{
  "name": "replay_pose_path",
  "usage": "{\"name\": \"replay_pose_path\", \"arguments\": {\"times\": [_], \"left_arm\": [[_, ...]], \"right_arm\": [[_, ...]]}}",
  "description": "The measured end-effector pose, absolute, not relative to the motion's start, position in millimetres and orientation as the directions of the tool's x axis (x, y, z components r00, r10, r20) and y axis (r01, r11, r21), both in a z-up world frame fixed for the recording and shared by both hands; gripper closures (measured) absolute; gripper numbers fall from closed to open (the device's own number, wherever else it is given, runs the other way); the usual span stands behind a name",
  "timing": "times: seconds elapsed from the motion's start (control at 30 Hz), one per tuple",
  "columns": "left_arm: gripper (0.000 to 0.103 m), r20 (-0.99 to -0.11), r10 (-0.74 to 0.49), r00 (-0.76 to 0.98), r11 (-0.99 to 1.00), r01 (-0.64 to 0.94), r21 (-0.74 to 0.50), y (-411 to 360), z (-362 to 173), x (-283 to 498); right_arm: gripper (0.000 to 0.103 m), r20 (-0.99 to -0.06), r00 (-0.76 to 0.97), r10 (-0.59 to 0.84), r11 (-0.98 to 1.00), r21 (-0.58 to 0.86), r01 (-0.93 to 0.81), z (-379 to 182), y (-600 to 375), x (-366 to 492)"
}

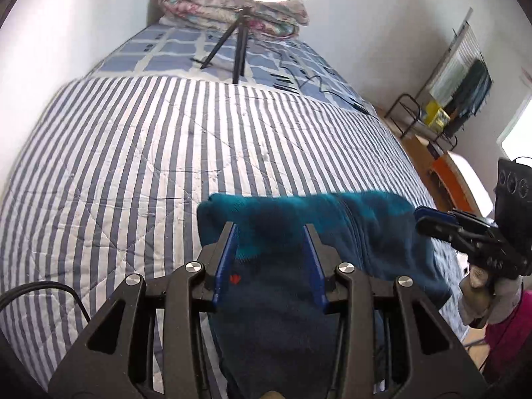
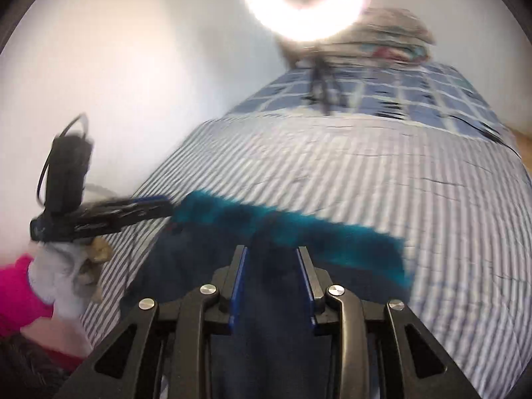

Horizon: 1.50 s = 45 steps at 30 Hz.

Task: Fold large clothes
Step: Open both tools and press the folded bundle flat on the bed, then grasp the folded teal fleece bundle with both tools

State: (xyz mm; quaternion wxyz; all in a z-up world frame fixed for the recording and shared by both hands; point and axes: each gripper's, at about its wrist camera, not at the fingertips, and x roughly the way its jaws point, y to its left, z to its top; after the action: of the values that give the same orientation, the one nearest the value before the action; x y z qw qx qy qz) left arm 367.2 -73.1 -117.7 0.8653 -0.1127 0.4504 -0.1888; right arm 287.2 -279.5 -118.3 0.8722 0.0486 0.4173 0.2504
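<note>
L wrist view: left claw [image 1: 271, 229] has its blue fingers [image 1: 227, 259] apart w/ teal garment [image 1: 299, 212] bunched between them. Cloth drapes over the tips, so can't tell if it's pinched or just resting there. Garment's top edge is lifted over the striped quilt [image 1: 149, 153] on the bed, running across to the right claw [image 1: 429, 217], whose tips reach the far end of the cloth; clenched or not, can't tell, side-on + partly behind fabric. Small red mark on the darker part of the garment near the left finger. Sharp view; only this one shows the tripod [image 1: 237, 50] legs clearly, a folded floral blanket [image 1: 229, 10] at the bed's far end, a cable on the checked sheet [image 1: 173, 50], and a rack [image 1: 415, 116] w/ clutter by the wall.

R wrist view: heavy motion blur. Right claw [image 2: 271, 249] fingers apart, garment [image 2: 299, 229] hanging between them and off below frame; grip can't tell. Left claw [image 2: 159, 206] seen from the side at the garment's left end, held by a gloved hand [image 2: 66, 272] w/ pink sleeve, seen only here. Ring light [image 2: 306, 0] blown out; tripod and blanket smeared.
</note>
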Motion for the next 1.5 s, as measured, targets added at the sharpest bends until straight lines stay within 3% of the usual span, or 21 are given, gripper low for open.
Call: {"name": "replay_pose_path", "arguments": {"times": [0.17,0.3,0.33,0.37,0.43,0.5,0.63,0.83,1.03,1.17,1.23,1.33,1.4,1.43,1.5], "left_arm": [[0.062,-0.79,-0.37,0.489,0.929,0.184,-0.321,-74.8,-154.2,388.4],[0.058,-0.799,-0.398,0.45,0.916,0.144,-0.375,-68.7,-185.6,393.1],[0.055,-0.797,-0.407,0.447,0.911,0.132,-0.391,-66.4,-189.5,394.8],[0.04,-0.801,-0.401,0.445,0.913,0.121,-0.389,-64.2,-191.2,395.5],[0.03,-0.811,-0.399,0.427,0.911,0.082,-0.405,-56.1,-198.1,400.1],[0.031,-0.8,-0.416,0.432,0.901,0.078,-0.426,-49.8,-193.4,399.3],[0.04,-0.794,-0.356,0.492,0.935,0.183,-0.305,-56.3,-159.8,380.1],[0.042,-0.754,-0.438,0.488,0.896,0.298,-0.328,-66.5,-124.9,326.3],[0.045,-0.821,-0.388,0.417,0.892,0.395,-0.221,-96.8,-154.9,285.2],[0.045,-0.824,-0.358,0.439,0.896,0.409,-0.171,-102.2,-179.1,274.1],[0.045,-0.827,-0.336,0.451,0.898,0.42,-0.135,-107.7,-178.1,269.4],[0.045,-0.825,-0.375,0.424,0.894,0.4,-0.201,-98.1,-165.6,273.7],[0.043,-0.803,-0.422,0.421,0.89,0.359,-0.279,-79.7,-155.6,276.3],[0.036,-0.787,-0.456,0.416,0.881,0.335,-0.333,-68.2,-150.4,277.9],[0.03,-0.752,-0.522,0.402,0.851,0.307,-0.426,-50.8,-143.7,283.3]], "right_arm": [[0.073,-0.736,0.512,0.443,0.893,0.308,-0.33,-143.6,-297.4,308.7],[0.081,-0.787,0.464,0.407,0.908,0.295,-0.296,-188.3,-301.0,321.1],[0.082,-0.78,0.462,0.422,0.904,0.326,-0.276,-193.7,-304.3,325.6],[0.086,-0.77,0.465,0.436,0.899,0.357,-0.253,-199.0,-310.6,328.5],[0.089,-0.768,0.464,0.441,0.898,0.371,-0.238,-199.4,-316.6,329.7],[0.089,-0.781,0.465,0.417,0.908,0.344,-0.238,-189.1,-314.2,326.4],[0.083,-0.756,0.496,0.427,0.904,0.349,-0.246,-154.4,-320.3,307.7],[0.08,-0.726,0.487,0.486,0.871,0.352,-0.343,-124.7,-318.1,248.2],[0.08,-0.824,0.4,0.402,0.886,0.241,-0.395,-164.9,-297.9,206.2],[0.08,-0.829,0.4,0.391,0.898,0.248,-0.364,-191.4,-299.6,193.9],[0.08,-0.842,0.417,0.342,0.903,0.172,-0.395,-189.7,-291.5,188.8],[0.08,-0.854,0.402,0.329,0.894,0.144,-0.425,-176.1,-288.9,189.1],[0.062,-0.821,0.389,0.418,0.866,0.23,-0.444,-160.9,-301.8,189.2],[0.054,-0.802,0.396,0.447,0.856,0.255,-0.451,-154.4,-307.7,189.6],[0.021,-0.756,0.446,0.479,0.844,0.258,-0.47,-139.2,-322.0,188.4]]}}
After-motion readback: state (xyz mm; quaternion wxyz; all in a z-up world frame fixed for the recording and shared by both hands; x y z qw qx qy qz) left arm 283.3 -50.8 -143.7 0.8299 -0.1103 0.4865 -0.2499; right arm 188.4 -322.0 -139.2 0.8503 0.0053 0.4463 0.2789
